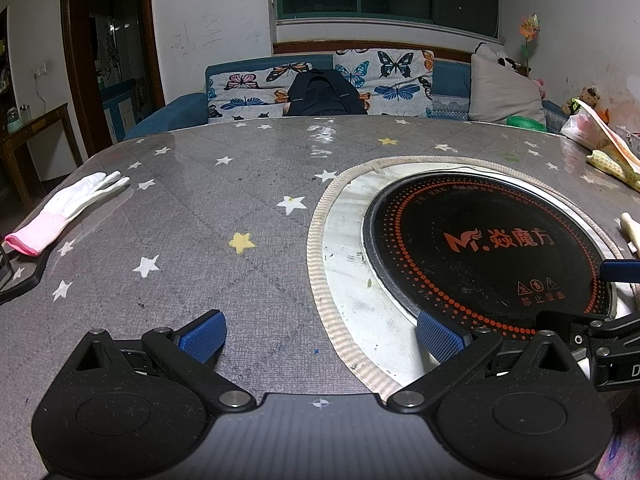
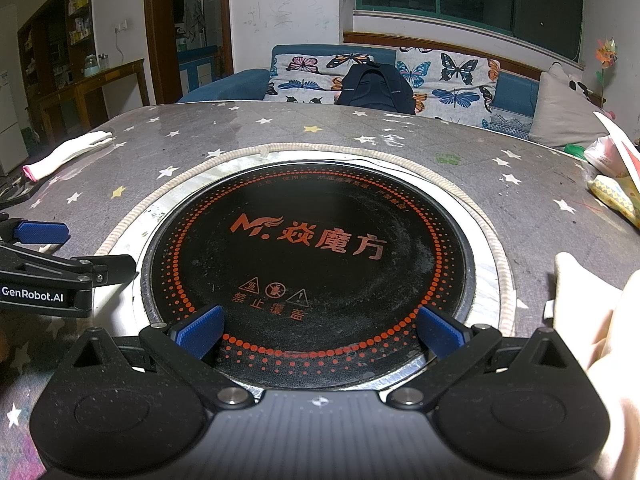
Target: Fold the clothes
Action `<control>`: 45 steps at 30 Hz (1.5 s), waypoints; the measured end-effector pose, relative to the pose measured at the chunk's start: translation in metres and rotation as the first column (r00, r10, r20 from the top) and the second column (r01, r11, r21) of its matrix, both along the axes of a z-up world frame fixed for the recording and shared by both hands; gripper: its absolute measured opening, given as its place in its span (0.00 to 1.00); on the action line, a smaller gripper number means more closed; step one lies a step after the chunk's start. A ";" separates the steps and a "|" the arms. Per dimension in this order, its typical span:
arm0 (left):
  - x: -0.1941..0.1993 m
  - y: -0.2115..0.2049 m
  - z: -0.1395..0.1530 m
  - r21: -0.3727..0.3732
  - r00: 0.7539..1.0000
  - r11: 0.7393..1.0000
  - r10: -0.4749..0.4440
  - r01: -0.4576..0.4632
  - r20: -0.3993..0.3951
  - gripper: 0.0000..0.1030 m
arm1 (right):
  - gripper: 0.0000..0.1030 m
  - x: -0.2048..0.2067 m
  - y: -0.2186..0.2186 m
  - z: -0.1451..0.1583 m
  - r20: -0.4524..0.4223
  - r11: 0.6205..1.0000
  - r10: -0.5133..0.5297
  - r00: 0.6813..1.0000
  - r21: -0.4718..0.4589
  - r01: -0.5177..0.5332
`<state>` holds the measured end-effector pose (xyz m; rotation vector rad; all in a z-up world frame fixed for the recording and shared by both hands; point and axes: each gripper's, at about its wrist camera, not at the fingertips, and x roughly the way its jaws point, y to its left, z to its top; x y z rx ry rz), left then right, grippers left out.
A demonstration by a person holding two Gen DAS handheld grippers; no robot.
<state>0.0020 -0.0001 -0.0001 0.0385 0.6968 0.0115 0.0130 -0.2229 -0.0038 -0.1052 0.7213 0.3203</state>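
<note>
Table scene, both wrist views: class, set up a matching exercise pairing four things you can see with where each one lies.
Things:
1. white glove
2. black cooktop
3. dark garment
4. cream cloth

Places:
A. sunk in the middle of the table
B. on the butterfly sofa behind the table
C. at the table's left edge
D. at the table's near right

Pairs: 1-C, 2-A, 3-B, 4-D
</note>
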 end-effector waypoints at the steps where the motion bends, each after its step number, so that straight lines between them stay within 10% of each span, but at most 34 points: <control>1: 0.000 0.000 0.000 0.001 1.000 1.000 0.000 0.000 0.000 1.00 | 1.00 0.000 0.000 0.000 0.000 1.000 0.001 1.000 0.000 -0.001; 20: -0.019 -0.029 0.007 0.016 0.999 0.999 -0.051 0.052 -0.019 1.00 | 1.00 -0.035 -0.016 0.027 0.038 0.999 0.024 0.999 0.037 -0.025; 45: -0.050 -0.127 0.037 -0.102 0.946 0.946 -0.315 0.307 -0.072 1.00 | 0.96 -0.127 -0.114 0.050 0.060 0.978 -0.197 0.978 0.080 0.192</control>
